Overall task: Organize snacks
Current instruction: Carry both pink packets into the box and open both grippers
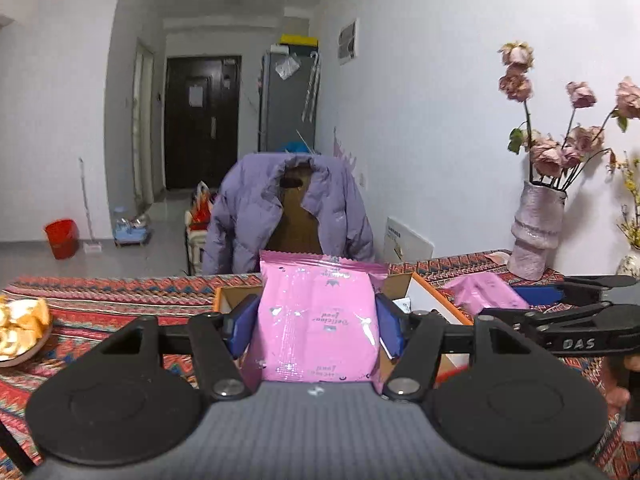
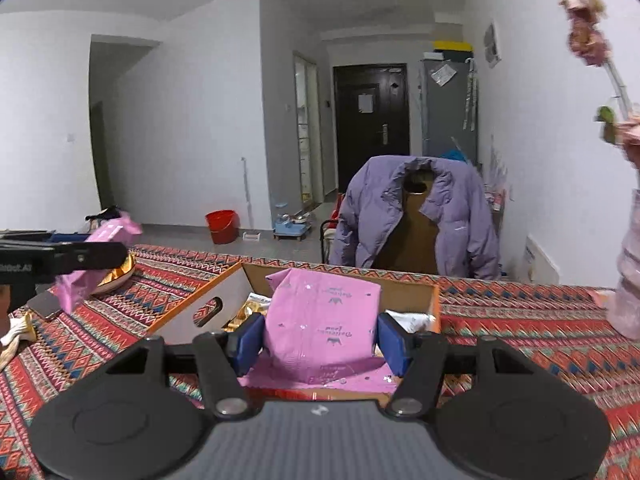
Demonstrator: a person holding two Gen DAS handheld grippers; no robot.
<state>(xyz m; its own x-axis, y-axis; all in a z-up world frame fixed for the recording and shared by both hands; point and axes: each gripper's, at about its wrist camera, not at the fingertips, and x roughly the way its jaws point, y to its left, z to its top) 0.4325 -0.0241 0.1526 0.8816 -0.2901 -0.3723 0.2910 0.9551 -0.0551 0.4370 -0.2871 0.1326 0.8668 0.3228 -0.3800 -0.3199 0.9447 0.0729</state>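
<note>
My left gripper (image 1: 317,320) is shut on a pink snack packet (image 1: 316,320) and holds it above the open cardboard box (image 1: 424,292). My right gripper (image 2: 320,338) is shut on another pink snack packet (image 2: 322,320), over the near edge of the same box (image 2: 204,300). Gold and white packets (image 2: 250,308) lie inside the box. The right gripper with its packet (image 1: 486,294) shows at the right of the left wrist view. The left gripper with its packet (image 2: 100,256) shows at the left of the right wrist view.
The table has a patterned red cloth (image 2: 520,320). A plate of orange peel (image 1: 20,328) lies at the left. A pale vase with dried roses (image 1: 536,224) stands at the right. A chair with a purple jacket (image 2: 416,216) stands behind the table.
</note>
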